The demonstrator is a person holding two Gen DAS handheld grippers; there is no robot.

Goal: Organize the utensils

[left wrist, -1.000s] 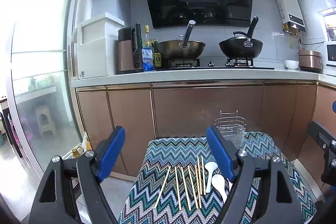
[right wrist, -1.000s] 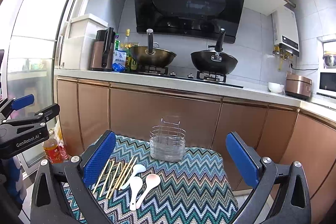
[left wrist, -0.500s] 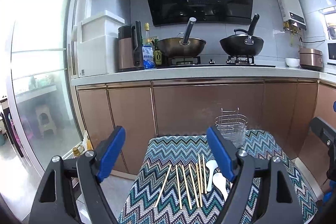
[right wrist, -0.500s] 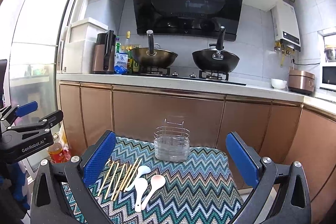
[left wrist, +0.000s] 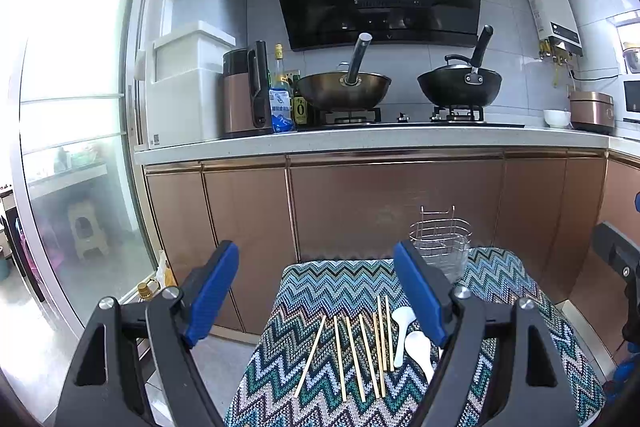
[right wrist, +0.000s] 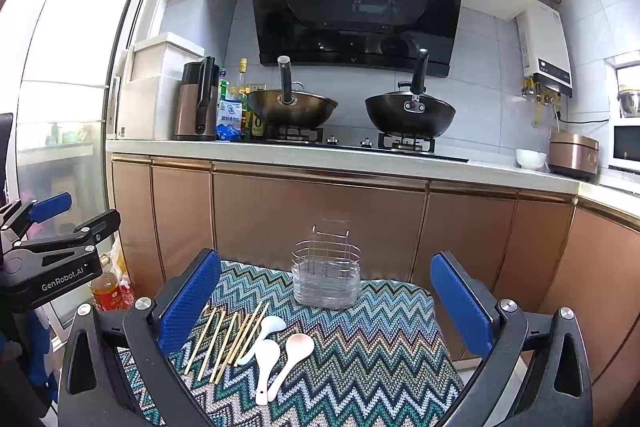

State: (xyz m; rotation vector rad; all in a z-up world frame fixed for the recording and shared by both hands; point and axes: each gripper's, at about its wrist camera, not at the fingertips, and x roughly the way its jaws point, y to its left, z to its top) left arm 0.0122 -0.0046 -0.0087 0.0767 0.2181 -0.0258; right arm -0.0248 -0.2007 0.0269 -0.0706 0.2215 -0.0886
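Kitchen: copper cabinets under a white counter, black hood above two woks on the hob. Kettle and bottles sit left of the woks; a bowl and rice cooker sit at the counter's right end.

In front of the cabinets: a small table with a zigzag cloth. The wire holder stands upright at the cloth's far edge, near the middle in the right wrist view. Can't tell whether anything is in it.

Left gripper: jaws spread wide, holding nothing, hovering above the cloth's near-left side. Right gripper: likewise spread wide and empty, framing the holder and utensils from above. The left gripper's body also shows at the left edge of the right wrist view.

Chopsticks: loose, roughly parallel, flat on the cloth left of centre, well apart from the holder. Six or seven sticks in the left wrist view; the exact count is unclear.

Spoons: three, just right of the chopsticks, bowls pointing away from the camera, handles converging. Two are white and one pinkish. The left wrist view shows only two, partly hidden behind the blue pad.
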